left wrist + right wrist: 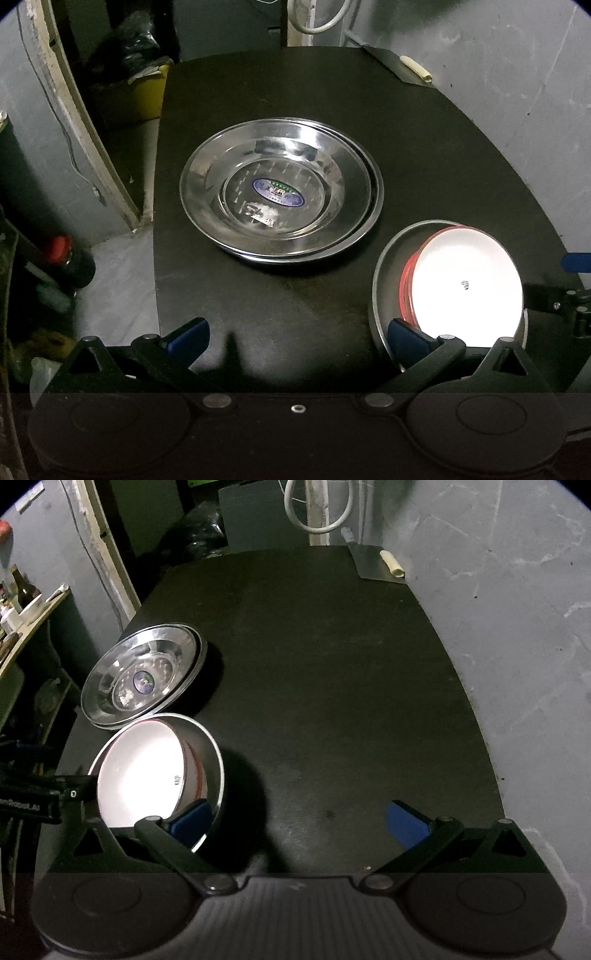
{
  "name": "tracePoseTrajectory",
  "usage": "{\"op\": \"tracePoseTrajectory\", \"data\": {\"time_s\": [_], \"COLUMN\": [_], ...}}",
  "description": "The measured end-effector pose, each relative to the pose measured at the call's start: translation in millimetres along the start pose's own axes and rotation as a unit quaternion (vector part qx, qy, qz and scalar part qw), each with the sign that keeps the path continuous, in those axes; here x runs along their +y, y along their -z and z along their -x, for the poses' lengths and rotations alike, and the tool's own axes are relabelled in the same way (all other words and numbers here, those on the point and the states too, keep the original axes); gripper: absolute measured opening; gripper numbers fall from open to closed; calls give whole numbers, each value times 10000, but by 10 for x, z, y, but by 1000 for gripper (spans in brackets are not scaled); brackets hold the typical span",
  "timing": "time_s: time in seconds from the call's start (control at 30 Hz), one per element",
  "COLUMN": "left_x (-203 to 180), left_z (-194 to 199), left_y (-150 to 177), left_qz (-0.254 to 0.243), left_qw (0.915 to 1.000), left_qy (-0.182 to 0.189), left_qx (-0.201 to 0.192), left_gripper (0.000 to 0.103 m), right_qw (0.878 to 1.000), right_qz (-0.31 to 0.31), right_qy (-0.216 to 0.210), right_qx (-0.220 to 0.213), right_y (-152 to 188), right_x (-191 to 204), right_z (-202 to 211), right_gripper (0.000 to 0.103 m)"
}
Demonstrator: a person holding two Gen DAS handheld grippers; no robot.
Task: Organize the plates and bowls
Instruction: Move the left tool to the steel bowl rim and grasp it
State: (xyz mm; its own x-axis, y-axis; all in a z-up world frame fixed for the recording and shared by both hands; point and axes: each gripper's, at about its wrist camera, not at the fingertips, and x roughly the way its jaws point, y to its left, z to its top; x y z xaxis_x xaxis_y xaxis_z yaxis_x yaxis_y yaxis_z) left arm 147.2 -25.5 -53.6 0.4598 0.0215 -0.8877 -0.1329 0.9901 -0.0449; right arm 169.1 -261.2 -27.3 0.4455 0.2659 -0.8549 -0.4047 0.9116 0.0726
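Red-rimmed white bowl (469, 284) nested in round steel bowl (384, 273), sitting on the black tabletop (295, 295).
Your left gripper (299, 334) is spread wide, right finger inside the steel bowl; your right gripper (299, 818) is released too, left finger over the bowl rim. Stacked shiny steel plates (280, 192) lie ahead of the left jaws.

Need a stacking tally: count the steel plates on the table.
2 visible: shiny round steel plates stacked mid-table, the lower one's rim peeking out. More may hide underneath.
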Motion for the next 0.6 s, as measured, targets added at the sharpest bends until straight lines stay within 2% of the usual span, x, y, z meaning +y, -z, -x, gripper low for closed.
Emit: {"op": "tracePoseTrajectory", "data": {"time_s": [0.5,0.6], "left_x": [-122,-135], "left_z": [-67,-65], "left_y": [-15,-25], "left_qz": [-344,-377], "left_qw": [9992,9991], "left_qy": [-173,-165], "left_qx": [134,138], "left_gripper": [102,99], "right_qw": [9993,9993], "right_qz": [340,340], "right_qy": [28,-46], "right_qx": [148,137], "right_y": [15,17], "right_x": [130,127], "right_z": [-91,-79], "right_gripper": [102,96]}}
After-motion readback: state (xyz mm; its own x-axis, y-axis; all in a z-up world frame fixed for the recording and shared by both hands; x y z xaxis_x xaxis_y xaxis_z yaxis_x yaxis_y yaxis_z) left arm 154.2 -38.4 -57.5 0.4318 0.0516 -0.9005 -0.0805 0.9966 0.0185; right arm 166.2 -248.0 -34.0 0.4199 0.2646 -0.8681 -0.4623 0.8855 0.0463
